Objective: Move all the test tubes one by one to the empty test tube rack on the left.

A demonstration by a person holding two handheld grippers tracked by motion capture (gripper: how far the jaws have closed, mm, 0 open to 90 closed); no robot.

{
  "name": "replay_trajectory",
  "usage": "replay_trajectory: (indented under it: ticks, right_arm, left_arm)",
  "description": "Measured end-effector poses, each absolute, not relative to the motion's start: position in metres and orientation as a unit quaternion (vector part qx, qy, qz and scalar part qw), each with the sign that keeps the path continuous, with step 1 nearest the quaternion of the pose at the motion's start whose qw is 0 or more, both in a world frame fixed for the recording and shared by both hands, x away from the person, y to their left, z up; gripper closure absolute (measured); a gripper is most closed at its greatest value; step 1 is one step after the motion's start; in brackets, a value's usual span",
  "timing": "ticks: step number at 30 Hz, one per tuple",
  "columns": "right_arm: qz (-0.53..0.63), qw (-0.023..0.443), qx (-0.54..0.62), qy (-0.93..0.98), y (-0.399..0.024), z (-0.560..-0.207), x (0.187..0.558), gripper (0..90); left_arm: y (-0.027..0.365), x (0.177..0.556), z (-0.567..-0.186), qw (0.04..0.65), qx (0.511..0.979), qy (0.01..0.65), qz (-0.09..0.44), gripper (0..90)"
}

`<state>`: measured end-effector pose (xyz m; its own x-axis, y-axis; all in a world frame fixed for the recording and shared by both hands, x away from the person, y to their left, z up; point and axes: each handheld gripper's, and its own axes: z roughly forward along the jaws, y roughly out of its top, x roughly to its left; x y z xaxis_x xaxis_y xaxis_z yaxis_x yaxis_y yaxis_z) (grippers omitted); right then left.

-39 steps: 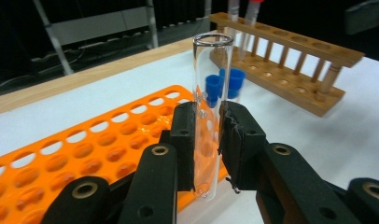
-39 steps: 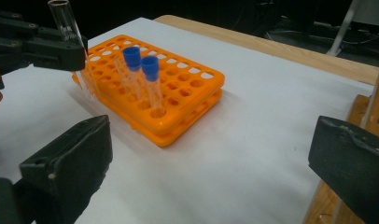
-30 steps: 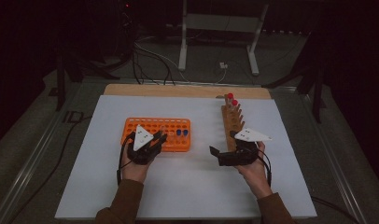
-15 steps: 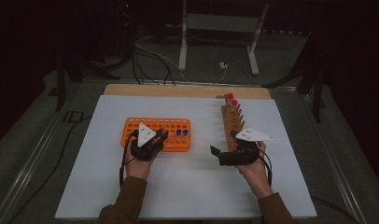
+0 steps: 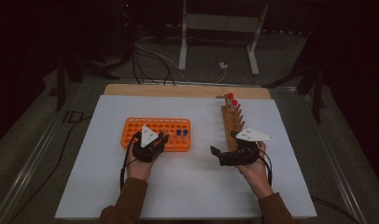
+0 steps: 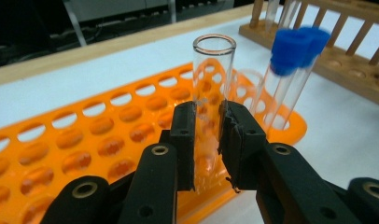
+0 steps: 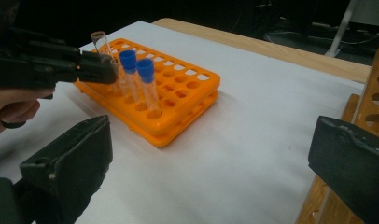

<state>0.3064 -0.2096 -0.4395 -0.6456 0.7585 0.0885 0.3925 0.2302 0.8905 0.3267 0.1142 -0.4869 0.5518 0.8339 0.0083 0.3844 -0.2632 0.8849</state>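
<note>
— Orange rack (image 5: 156,133) on the white table cover (image 5: 187,186), seen from the high view, with the left gripper (image 5: 156,141) at its near edge. Wooden rack (image 5: 232,122) off to the right, two red-capped tubes (image 5: 231,100) at its far end. Right gripper (image 5: 221,155) just beside that wooden rack, low over the cover, well apart from the left one.

— And along the left gripper's own jaws?

— Pinching a clear uncapped tube (image 6: 212,100), upright, pads pressed on the glass at about mid-height. Lower end down among the holes of the orange rack (image 6: 75,149); cannot tell whether seated or hanging just above. Two blue-capped tubes (image 6: 292,70) standing just beside it, leaning a little.

— Right gripper view?

— Jaws spread wide, nothing between them. Farther off, the left gripper (image 7: 101,67) clamped on the clear tube (image 7: 101,46), next to the blue-capped pair (image 7: 137,77) in the orange rack (image 7: 178,100).

— Step in hand?

— Probably placing or lifting the open tube at the rack; hard to judge which.

— Next move?

— Calls for a straight vertical path, clear of the neighbouring blue caps, with a steady pinch and no tilt against the rim of the hole.
</note>
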Motion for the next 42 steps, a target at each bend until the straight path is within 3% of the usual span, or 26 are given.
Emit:
replay_trajectory:
  ticks: [36, 38, 42]
  right_arm:
    - [0.488, 0.181, 0.374, 0.768, -0.2052, -0.4417, 0.3061, 0.4]
    - [0.488, 0.182, 0.374, 0.768, -0.2053, -0.4414, 0.3060, 0.4]
    - [0.489, 0.181, 0.374, 0.767, -0.2066, -0.4410, 0.3060, 0.4]
  left_arm:
    - [0.1117, 0.3301, -0.4944, 0.412, 0.786, 0.400, 0.231, 76.0]
    - [0.1126, 0.3307, -0.4946, 0.415, 0.783, 0.405, 0.228, 74.3]
    - [0.1168, 0.3304, -0.4948, 0.421, 0.774, 0.418, 0.221, 59.9]
